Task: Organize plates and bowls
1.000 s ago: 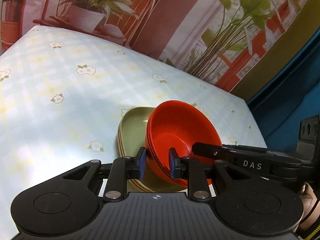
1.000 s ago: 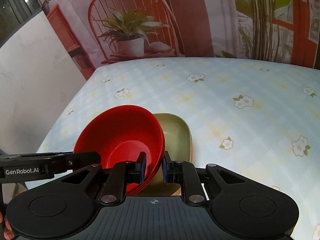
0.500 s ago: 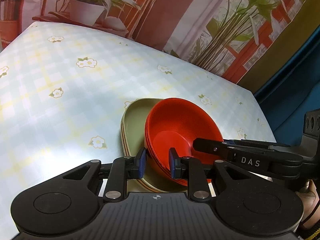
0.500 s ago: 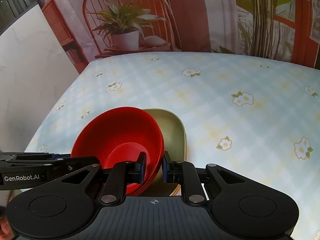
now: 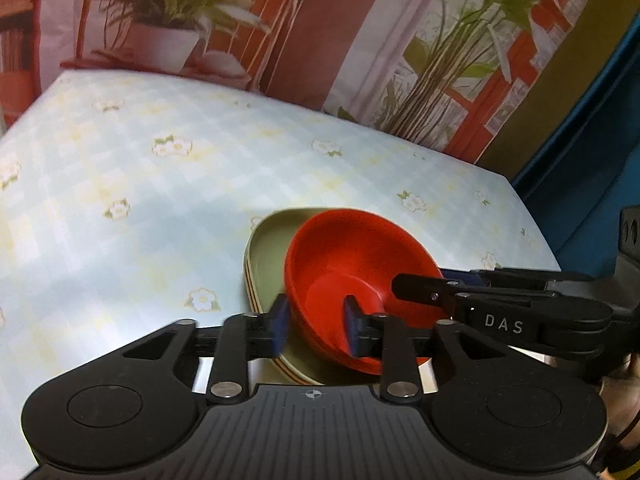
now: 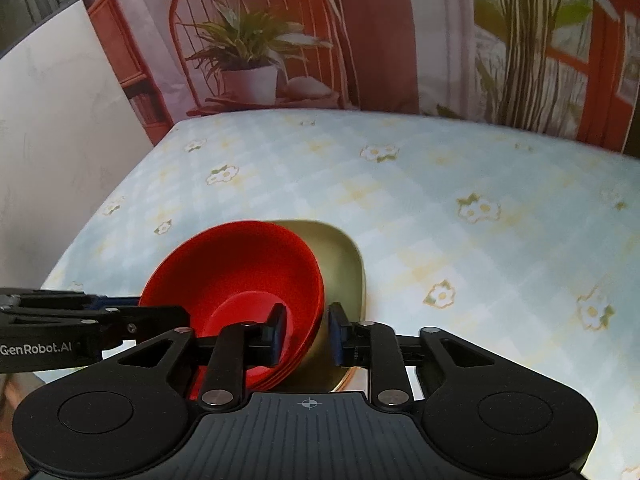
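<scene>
A stack of red bowls (image 5: 360, 264) (image 6: 240, 264) rests inside a stack of olive plates (image 5: 268, 264) (image 6: 344, 264) near the table's front edge. My left gripper (image 5: 316, 326) straddles the bowls' near-left rim. Its jaws are opening: one blue pad is outside the wall, the other inside and off it. My right gripper (image 6: 307, 332) straddles the opposite rim. Its jaws are also opening, with a gap showing beside the rim. Each view shows the other gripper's finger (image 5: 432, 290) (image 6: 132, 316) reaching to the bowls.
The table wears a pale blue checked cloth with small flowers (image 5: 160, 200) (image 6: 440, 200). A printed backdrop of a chair and potted plants (image 6: 248, 64) hangs behind it. A white wall (image 6: 60, 120) stands left, a blue surface (image 5: 580, 160) right.
Both grippers were shut on the red bowls' rim. Now both pairs of jaws have spread apart and let go of it. The hands have hardly shifted.
</scene>
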